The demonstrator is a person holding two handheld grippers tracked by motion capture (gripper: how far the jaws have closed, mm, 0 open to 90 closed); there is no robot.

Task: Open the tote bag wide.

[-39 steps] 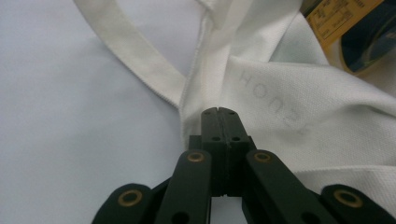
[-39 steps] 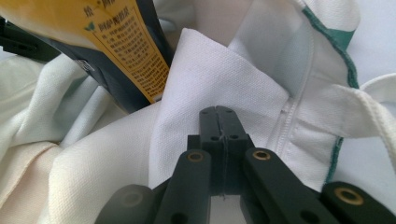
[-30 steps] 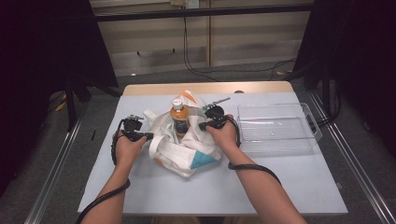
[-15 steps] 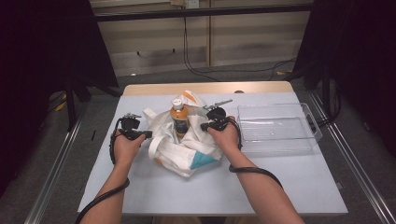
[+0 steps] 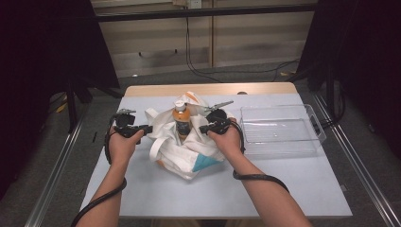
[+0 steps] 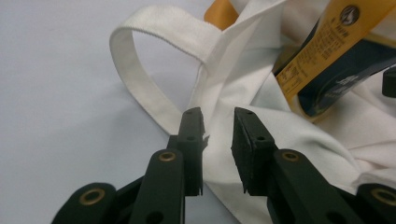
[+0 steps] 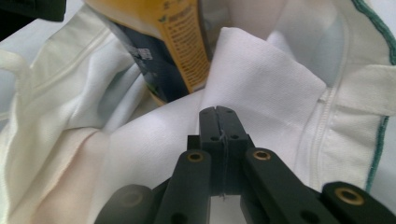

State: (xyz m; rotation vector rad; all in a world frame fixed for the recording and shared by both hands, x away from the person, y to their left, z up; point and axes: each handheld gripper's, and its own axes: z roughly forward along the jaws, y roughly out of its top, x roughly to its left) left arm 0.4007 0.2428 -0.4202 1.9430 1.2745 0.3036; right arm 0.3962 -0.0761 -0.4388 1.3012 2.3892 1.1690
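Note:
A white cloth bag (image 5: 182, 151) lies slumped in the middle of the table, and an orange bottle (image 5: 181, 118) with a white cap stands upright in its mouth. My left gripper (image 5: 149, 128) is at the bag's left rim. Its jaws have just been opening, and in the left gripper view (image 6: 218, 119) they stand apart over the bag's edge (image 6: 280, 135), beside a handle loop (image 6: 140, 79), pinching nothing. My right gripper (image 5: 203, 128) is at the right rim, shut (image 7: 217, 112) on a fold of the bag cloth (image 7: 261, 79) just below the bottle (image 7: 173, 42).
A clear plastic bin (image 5: 283, 108) stands to the right of the bag, close to my right hand. The pale table top (image 5: 142, 189) extends toward the front edge. Cables trail from both grippers along the forearms.
Both hands have lifted a little. The left gripper's jaws have parted and released the bag's left edge. The right gripper stays clamped on the cloth.

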